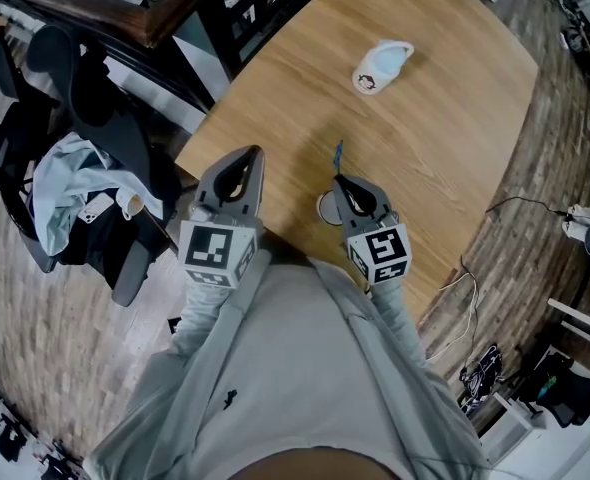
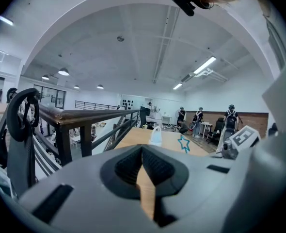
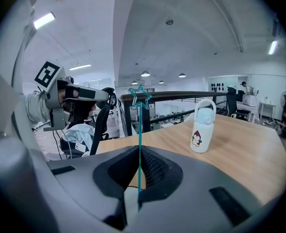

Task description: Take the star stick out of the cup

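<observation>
Indoors, round wooden table (image 1: 445,138), dark railing (image 2: 85,114)

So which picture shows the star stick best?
The right gripper view: the star stick stands upright between the jaws, star and all. The head view shows a tiny blue sliver; the left gripper view catches only the far-off star.

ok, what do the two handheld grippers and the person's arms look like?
The left tongs and right tongs are matching matte grey plastic shells tapering to a point, dark ribbed pads inside. Each carries a white cube with black square markers. Light grey sleeves cover both arms. No cables show.
</observation>
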The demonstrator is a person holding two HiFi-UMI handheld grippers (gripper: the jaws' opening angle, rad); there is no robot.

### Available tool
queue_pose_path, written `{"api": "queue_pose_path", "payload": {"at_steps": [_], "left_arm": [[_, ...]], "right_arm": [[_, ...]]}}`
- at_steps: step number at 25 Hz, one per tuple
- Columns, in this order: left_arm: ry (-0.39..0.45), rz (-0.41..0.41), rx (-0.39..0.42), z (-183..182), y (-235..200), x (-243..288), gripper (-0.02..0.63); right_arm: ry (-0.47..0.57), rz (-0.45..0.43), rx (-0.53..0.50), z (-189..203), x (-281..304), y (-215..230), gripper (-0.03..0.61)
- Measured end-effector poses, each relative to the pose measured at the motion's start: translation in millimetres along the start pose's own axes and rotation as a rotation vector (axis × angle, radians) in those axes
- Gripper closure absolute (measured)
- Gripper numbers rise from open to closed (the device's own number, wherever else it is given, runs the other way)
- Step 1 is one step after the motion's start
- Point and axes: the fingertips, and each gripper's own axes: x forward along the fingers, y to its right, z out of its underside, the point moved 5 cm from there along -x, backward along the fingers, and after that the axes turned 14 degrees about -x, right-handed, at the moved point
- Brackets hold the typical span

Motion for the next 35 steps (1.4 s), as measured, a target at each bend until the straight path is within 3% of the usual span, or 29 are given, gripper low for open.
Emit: {"api": "queue_pose_path", "payload": {"at_steps": [11,27,35], "left_arm": [[0.018,0.072,0.036,-13,22,14,0.594],[0.01,0.27,0.104,-23,78,39,0.594],[-0.024,0.368,0.132,-17,110,47,0.594]], "right_arm": [[0.115,0.096,0.049,-31,-33,21,0.555],[0.233,0.402,0.056,-53,-121,61,0.555],[0.21,0.561,0.011,-51,-166,69,0.555]]}}
